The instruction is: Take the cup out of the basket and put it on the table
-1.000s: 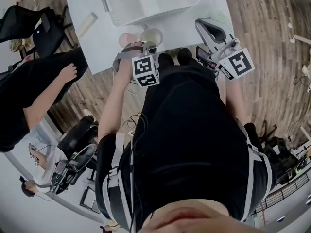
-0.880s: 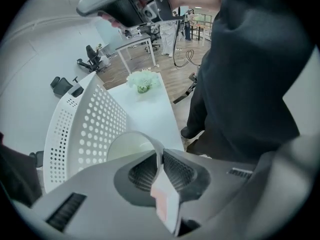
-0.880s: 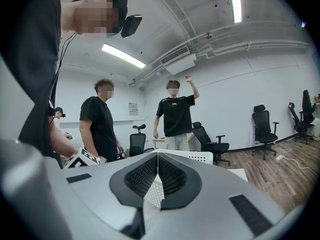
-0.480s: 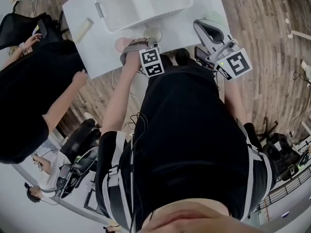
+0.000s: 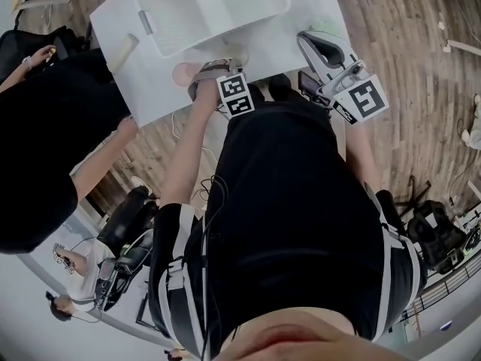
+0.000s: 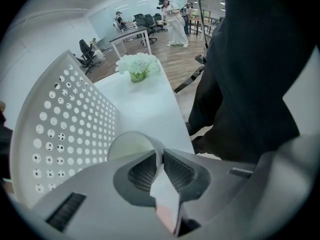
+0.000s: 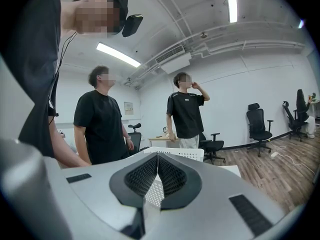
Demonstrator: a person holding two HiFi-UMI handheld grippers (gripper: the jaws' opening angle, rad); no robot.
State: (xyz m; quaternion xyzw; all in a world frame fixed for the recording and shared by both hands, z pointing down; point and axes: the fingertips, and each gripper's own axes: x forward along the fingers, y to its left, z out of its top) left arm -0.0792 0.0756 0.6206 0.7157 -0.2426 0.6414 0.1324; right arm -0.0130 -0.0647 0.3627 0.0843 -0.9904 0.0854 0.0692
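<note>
Pinching the cup [image 6: 131,145] rim, the left gripper [image 6: 161,159] hovers beside the basket [image 6: 65,119].

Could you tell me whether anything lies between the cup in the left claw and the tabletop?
Nothing visible does. The left claw grips the cup by its wall, outside the basket, beside its perforated side, over the table. The spot right under the cup is hidden.

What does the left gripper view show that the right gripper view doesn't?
Only the left gripper view: the left gripper clamped on the cup wall, and white flowers on the table. Only the right gripper view: the right gripper shut on nothing, standing people and ceiling lights. Both: the white perforated basket.
</note>
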